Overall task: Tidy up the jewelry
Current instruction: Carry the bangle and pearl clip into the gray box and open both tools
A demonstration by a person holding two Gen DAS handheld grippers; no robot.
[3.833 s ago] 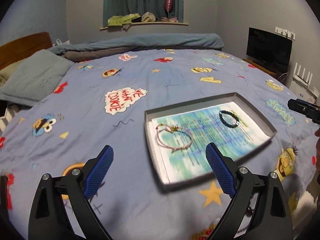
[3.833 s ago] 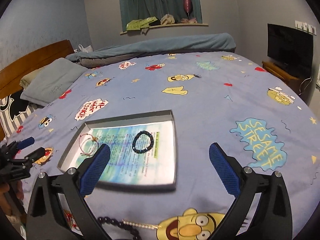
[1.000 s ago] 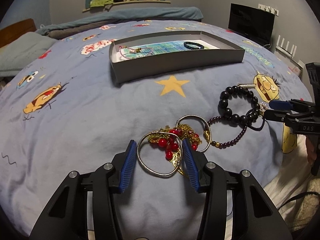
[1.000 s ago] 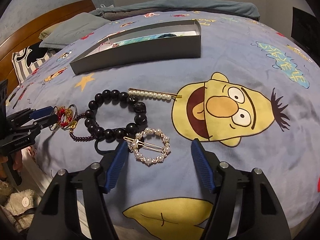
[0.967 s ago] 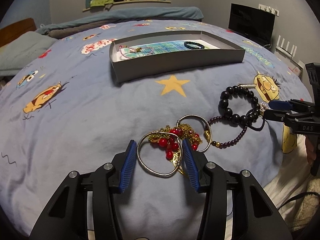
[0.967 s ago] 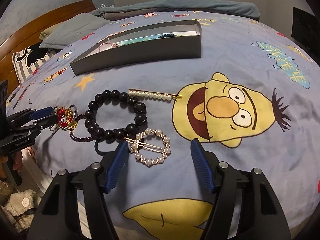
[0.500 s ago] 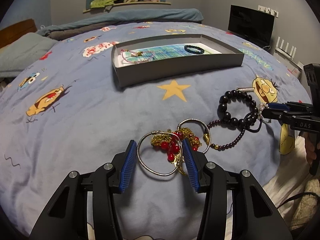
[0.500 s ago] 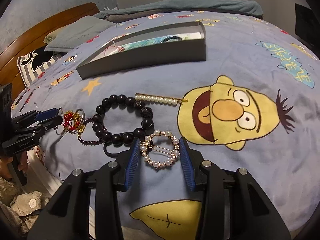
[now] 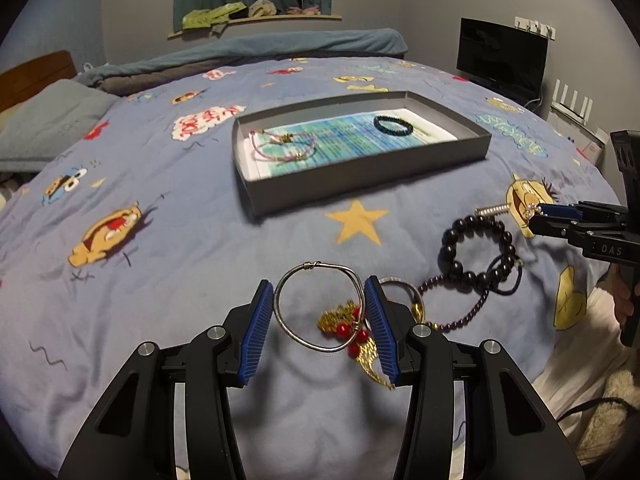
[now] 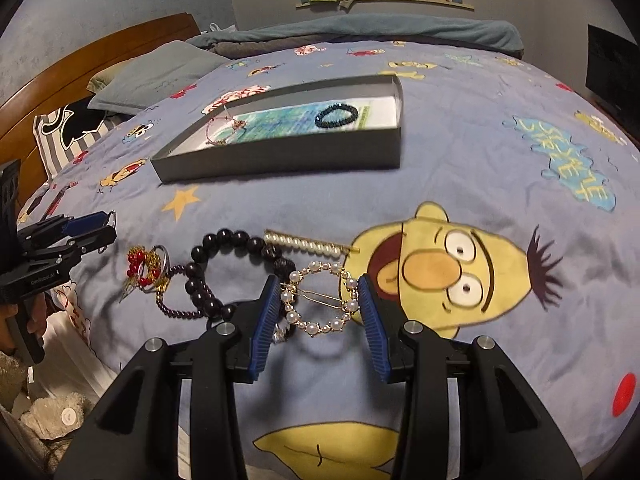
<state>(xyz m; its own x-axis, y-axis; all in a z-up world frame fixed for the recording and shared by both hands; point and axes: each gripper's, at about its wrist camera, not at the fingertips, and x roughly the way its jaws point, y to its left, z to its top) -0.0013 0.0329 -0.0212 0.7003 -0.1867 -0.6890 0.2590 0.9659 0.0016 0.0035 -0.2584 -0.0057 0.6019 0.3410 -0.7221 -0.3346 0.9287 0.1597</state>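
Gripping a silver wire bangle [image 9: 318, 306] across its width, the left gripper [image 9: 319, 330] has both blue pads pressed on the ring's rim, one at nine o'clock and one at three o'clock of the hoop. A cluster of red beads and gold tinsel [image 9: 352, 330] hangs from the bangle's lower right arc, close against the right pad. A second silver ring [image 9: 400, 290] lies on the bedspread [image 9: 160, 264] just behind that pad, at about two o'clock from the bangle, with a purple bead strand [image 9: 460, 304] and a black bead bracelet [image 9: 476, 250] beyond it.

The right gripper [image 10: 320, 314] is clamped on a round pearl hair clip [image 10: 320, 298], its pads bearing on the pearl circle at nine and three o'clock, the gold bar of the clip running between them. At twelve o'clock from the clip a straight pearl hairpin [image 10: 308, 245] rests on the bedspread, and the black bead bracelet sits at ten o'clock.

Farther off, at twelve o'clock from both grippers, the grey tray [image 9: 360, 178] holds a pink cord bracelet [image 9: 282, 148] at its left end and a dark bead bracelet [image 9: 394, 125] toward its right.
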